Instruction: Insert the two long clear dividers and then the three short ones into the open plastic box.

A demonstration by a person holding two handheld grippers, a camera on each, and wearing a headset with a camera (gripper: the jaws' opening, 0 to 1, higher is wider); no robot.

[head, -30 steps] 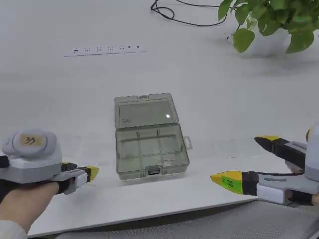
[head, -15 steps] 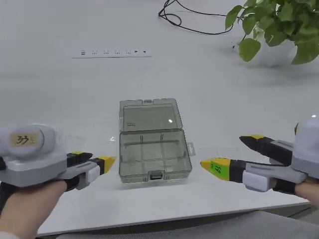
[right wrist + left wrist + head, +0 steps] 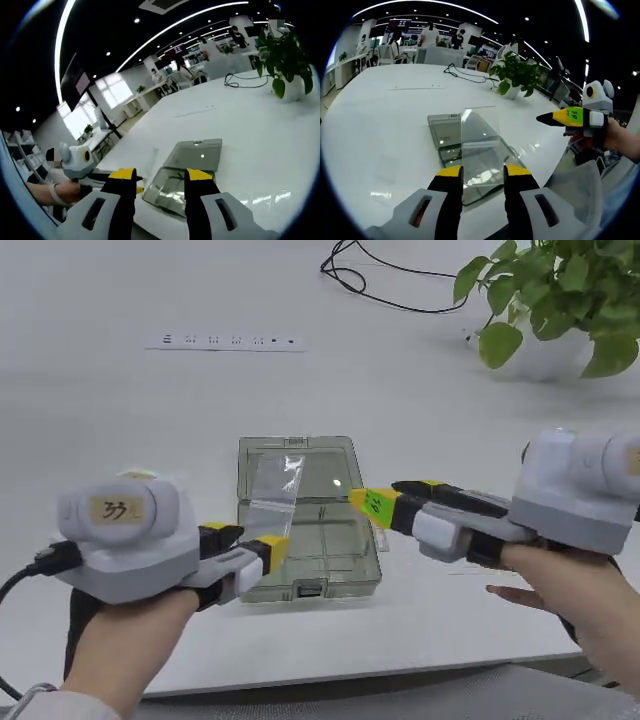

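Since half a second ago both tools have come in toward the plastic box (image 3: 310,585). Then, the left hand-held gripper (image 3: 243,538) sat off to the box's left. Now it is at the box's front-left corner with its jaws clamped on a clear divider (image 3: 275,485). Entry from the left gripper view: the yellow tips press the divider's two side edges, and the sheet stands up out of the jaws, over the box's left half. I cannot tell whether it is a long or a short one.

Half a second ago the right hand-held gripper (image 3: 395,493) was out to the box's right. It now reaches in above the box's right edge. Its jaws are spread with nothing between them, and in the right gripper view I see the box through the gap.

The box rests on the white counter (image 3: 120,420), its lid (image 3: 295,455) lying flat behind the tray. A power strip (image 3: 225,341) lies well behind the box, and a potted plant (image 3: 560,290) stands behind it to the right.
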